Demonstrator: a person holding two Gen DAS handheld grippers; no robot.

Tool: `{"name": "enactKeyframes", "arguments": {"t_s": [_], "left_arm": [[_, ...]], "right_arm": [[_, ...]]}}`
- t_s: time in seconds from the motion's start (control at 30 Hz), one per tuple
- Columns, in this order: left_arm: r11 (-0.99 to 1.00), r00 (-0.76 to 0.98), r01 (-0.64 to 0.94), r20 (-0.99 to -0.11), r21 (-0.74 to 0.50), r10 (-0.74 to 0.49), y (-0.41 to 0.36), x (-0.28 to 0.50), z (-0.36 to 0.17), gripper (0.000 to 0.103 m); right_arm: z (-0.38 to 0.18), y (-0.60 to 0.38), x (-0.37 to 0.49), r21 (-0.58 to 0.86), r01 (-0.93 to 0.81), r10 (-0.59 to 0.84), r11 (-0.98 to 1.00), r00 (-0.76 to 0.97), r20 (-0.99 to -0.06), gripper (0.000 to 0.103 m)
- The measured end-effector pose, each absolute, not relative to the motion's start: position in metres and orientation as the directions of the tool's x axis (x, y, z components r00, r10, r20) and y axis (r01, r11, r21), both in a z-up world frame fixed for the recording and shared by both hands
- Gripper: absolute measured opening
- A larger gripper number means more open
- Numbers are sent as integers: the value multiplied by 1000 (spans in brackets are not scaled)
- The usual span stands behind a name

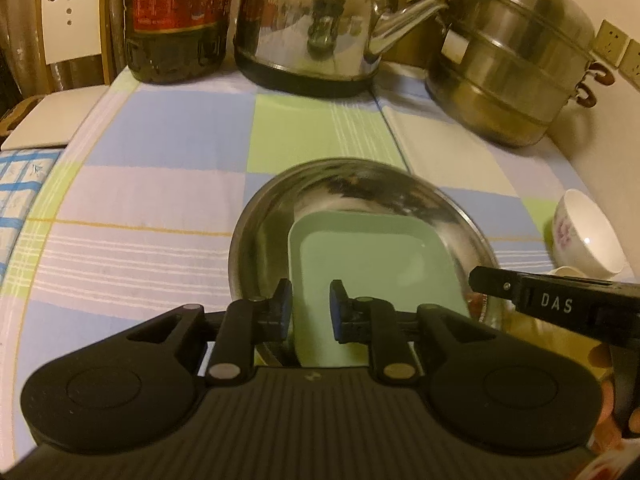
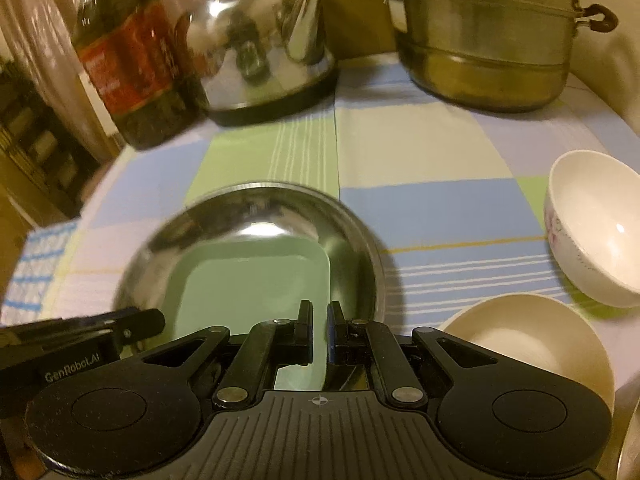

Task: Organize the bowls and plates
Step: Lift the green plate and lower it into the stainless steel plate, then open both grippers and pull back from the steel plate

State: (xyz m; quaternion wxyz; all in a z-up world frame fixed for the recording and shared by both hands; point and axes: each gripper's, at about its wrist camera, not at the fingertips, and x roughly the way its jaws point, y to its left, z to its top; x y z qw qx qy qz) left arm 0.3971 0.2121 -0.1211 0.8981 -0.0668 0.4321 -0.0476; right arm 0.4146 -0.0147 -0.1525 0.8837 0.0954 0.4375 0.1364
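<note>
A pale green square plate (image 1: 372, 268) lies inside a round steel plate (image 1: 276, 224) on the checked cloth. My left gripper (image 1: 310, 304) straddles the near left rim of the green plate with a gap between its pads. In the right wrist view the green plate (image 2: 256, 280) and the steel plate (image 2: 352, 240) sit just ahead of my right gripper (image 2: 319, 334), whose pads stand close together over the green plate's near right edge. A white flowered bowl (image 2: 596, 224) and a cream bowl (image 2: 532, 336) are on the right.
A steel kettle (image 1: 316, 24), a dark oil bottle (image 1: 176, 20) and a stacked steamer pot (image 1: 512, 64) line the back of the table. A white chair (image 1: 72, 20) stands behind on the left. A blue checked towel (image 1: 20, 184) lies at the left edge.
</note>
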Motion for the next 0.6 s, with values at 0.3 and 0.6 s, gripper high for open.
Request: {"name": "enactKeyframes", "arguments": {"t_s": [0.3, 0.6], "left_arm": [[987, 663, 30, -736, -160, -139, 206, 360, -77, 20], [988, 655, 27, -744, -153, -133, 182, 293, -48, 22]], "right_arm": [[-116, -33, 385, 332, -202, 384, 921, 612, -692, 10], [-88, -69, 322, 384, -225, 436, 896, 613, -658, 42]]}}
